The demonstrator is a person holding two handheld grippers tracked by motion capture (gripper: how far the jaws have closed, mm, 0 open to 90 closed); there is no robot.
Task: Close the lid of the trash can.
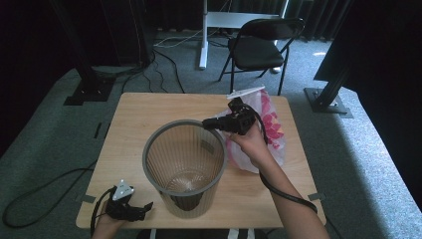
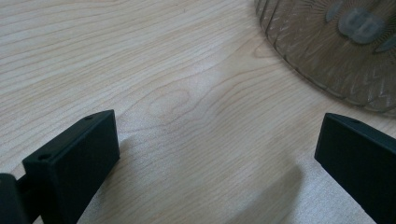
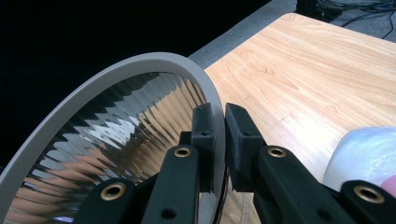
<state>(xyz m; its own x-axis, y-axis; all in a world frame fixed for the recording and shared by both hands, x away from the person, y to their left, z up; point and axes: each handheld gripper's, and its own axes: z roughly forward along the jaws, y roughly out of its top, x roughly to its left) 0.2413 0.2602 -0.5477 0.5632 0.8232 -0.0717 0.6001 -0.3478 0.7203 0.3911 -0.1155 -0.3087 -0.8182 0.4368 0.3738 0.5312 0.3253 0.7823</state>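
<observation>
Ribbed translucent bin stands upright in middle of tabletop, grey rim on top. Right gripper closed on rim at far right side, one finger inside wall, one outside. Left gripper rests low near front left corner, fingers wide apart, nothing between them. Plastic bag lies just behind right hand.

Judgement: bin looks light, thin-walled, a little flexible and smooth; rim is stiffest part, best place to hold. Pinch at one side may tip it.

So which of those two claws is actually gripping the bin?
The right claw, at the far side of the table: it pinches the grey rim of the bin between closed jaws. The left claw rests open on the table, apart from the bin.
</observation>
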